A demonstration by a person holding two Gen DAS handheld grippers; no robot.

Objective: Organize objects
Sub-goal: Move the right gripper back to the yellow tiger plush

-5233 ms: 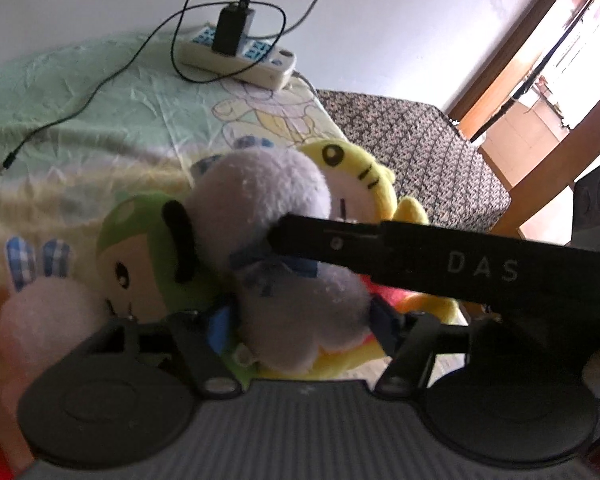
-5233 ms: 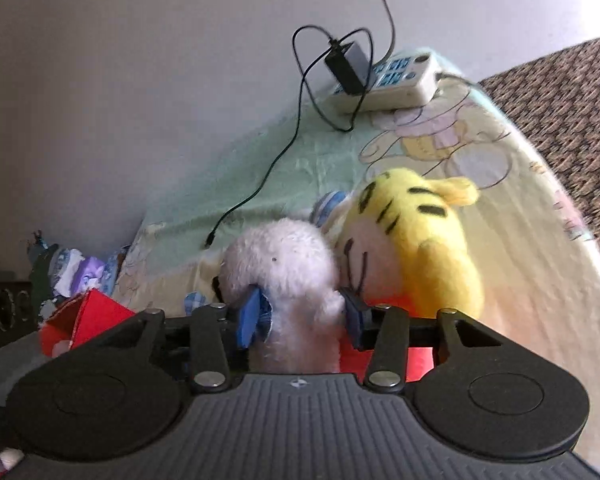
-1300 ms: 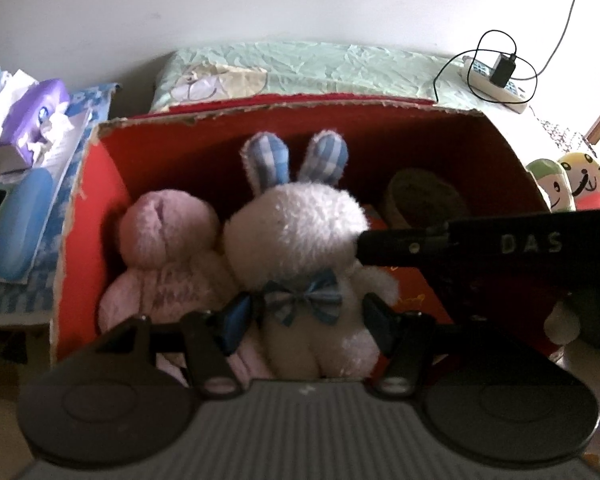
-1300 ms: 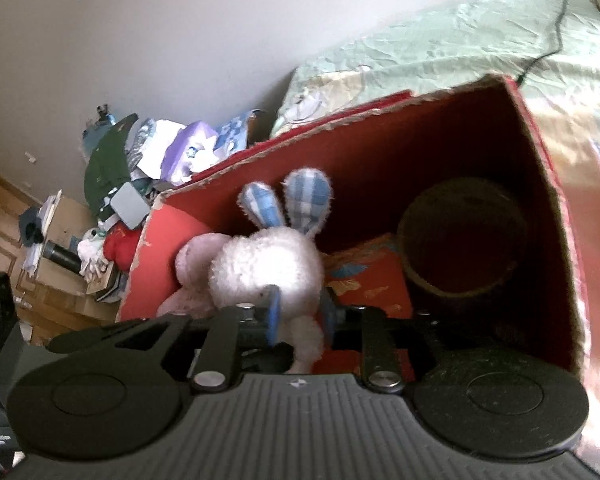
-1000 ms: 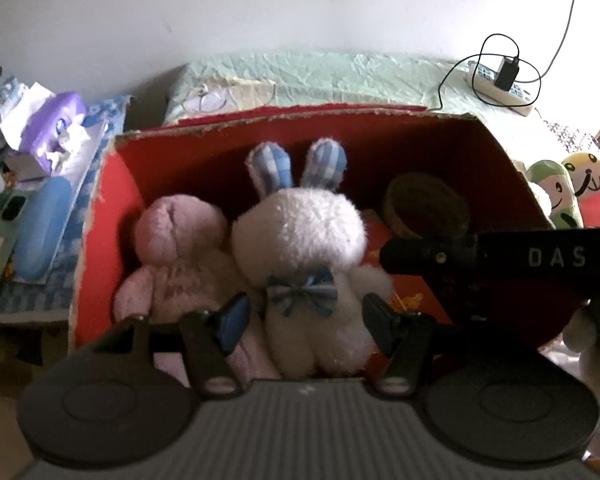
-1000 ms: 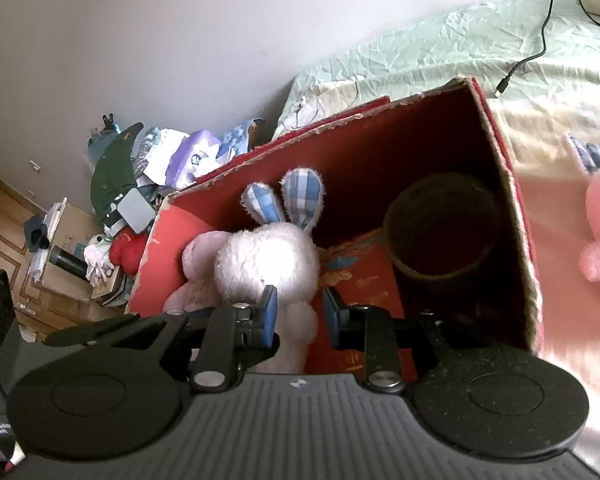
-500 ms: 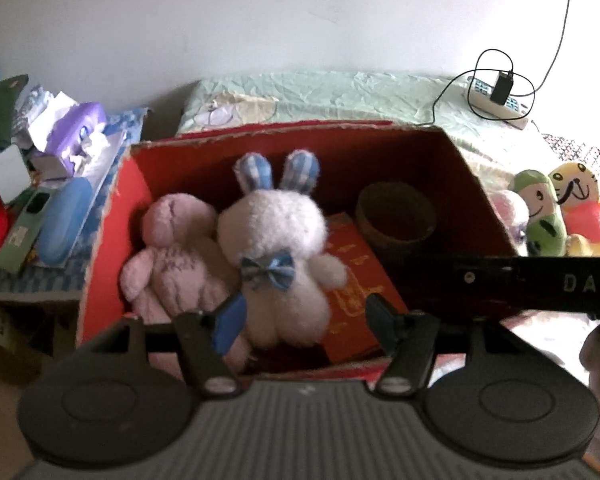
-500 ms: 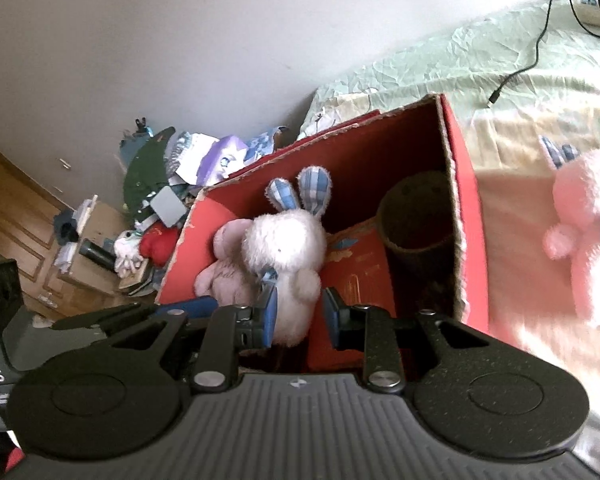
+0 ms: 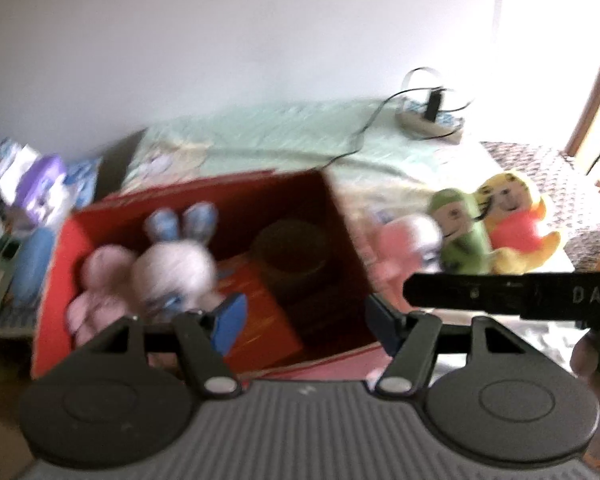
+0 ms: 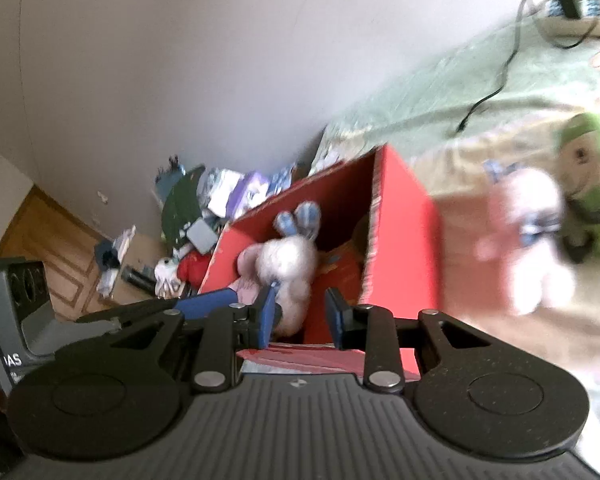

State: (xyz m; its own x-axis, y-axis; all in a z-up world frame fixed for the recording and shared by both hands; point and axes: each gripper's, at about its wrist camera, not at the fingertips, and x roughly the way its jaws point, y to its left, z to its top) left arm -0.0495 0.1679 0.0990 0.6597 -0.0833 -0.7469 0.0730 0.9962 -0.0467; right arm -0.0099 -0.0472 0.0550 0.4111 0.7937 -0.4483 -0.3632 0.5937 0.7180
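light: daylight glare at right | blur: motion-smeared | edges: fisheye-bent, dark corners

My left gripper is matte black plastic: a ribbed grey-black base, two round discs, silver screws, blue finger pads. My right gripper matches it, and its long black side bar carries pale "DAS" lettering.

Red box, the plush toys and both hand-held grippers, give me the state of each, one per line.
Red box: open on top.
White bunny: inside the box.
Pink bear: inside, beside the bunny.
Pink plush: outside the box, on the bed.
Left hand-held gripper: open, empty.
Right hand-held gripper: open, empty.
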